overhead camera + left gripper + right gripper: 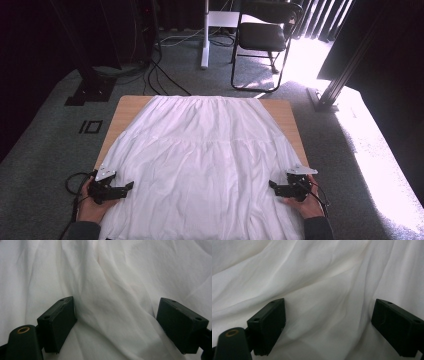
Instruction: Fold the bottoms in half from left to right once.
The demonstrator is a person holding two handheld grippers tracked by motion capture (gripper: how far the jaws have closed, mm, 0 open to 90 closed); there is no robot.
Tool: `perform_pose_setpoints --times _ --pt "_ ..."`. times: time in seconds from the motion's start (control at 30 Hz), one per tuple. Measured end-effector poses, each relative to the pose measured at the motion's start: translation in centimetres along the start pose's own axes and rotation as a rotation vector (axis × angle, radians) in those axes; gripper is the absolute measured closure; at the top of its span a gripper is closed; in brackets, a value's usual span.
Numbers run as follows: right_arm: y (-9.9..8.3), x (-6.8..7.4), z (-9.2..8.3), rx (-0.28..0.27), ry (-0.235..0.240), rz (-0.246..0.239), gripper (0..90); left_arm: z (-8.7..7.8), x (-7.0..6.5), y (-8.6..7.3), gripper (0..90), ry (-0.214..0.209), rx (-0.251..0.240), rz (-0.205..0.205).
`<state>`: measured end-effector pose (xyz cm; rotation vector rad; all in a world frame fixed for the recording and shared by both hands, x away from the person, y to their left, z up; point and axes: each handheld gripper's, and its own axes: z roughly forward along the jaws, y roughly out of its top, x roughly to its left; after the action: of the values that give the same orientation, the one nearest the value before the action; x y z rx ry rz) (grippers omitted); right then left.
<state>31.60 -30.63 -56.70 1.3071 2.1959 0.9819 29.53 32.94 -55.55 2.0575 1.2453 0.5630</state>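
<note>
We see a big white cloth (205, 160) spread flat over the wooden worktop (129, 106), hanging over the near edge. Our left tool (126, 187) sits at the cloth's left edge, and our right tool (274, 187) at its right edge. The 2 tools point toward each other. Both have jaws spread wide, with soft wrinkled cloth lying between them, not pinched. A black chair (264, 35) stands far behind.

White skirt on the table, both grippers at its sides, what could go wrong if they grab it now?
The white skirt lies in loose folds, so the open left gripper might pinch one layer only. The fabric hangs over the table edge near the right gripper, so an uneven pull could drag it off. The thin cloth may also slip from the pads.
</note>
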Motion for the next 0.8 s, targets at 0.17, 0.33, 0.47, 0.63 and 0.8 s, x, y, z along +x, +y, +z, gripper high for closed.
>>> perform_pose_setpoints --times 0.17,0.33,0.47,0.63,0.8 --pt "0.0 0.0 0.0 0.0 0.001 -0.001 11.7 0.0 -0.1 0.0 16.7 0.011 0.003 -0.002" --pt "0.0 0.0 0.0 0.0 0.001 -0.002 11.7 -0.3 0.0 0.0 25.4 0.024 -0.009 -0.028" --pt "0.0 0.0 0.0 0.0 0.001 -0.002 11.7 -1.9 1.0 0.2 37.9 0.004 -0.051 -0.095" --pt "0.0 0.0 0.0 0.0 0.001 -0.001 11.8 -5.3 1.9 -0.2 42.0 0.083 -0.119 -0.1" --pt "0.0 0.0 0.0 0.0 0.0 -0.001 11.9 -8.2 3.0 -1.4 45.3 0.19 -0.09 -0.098"
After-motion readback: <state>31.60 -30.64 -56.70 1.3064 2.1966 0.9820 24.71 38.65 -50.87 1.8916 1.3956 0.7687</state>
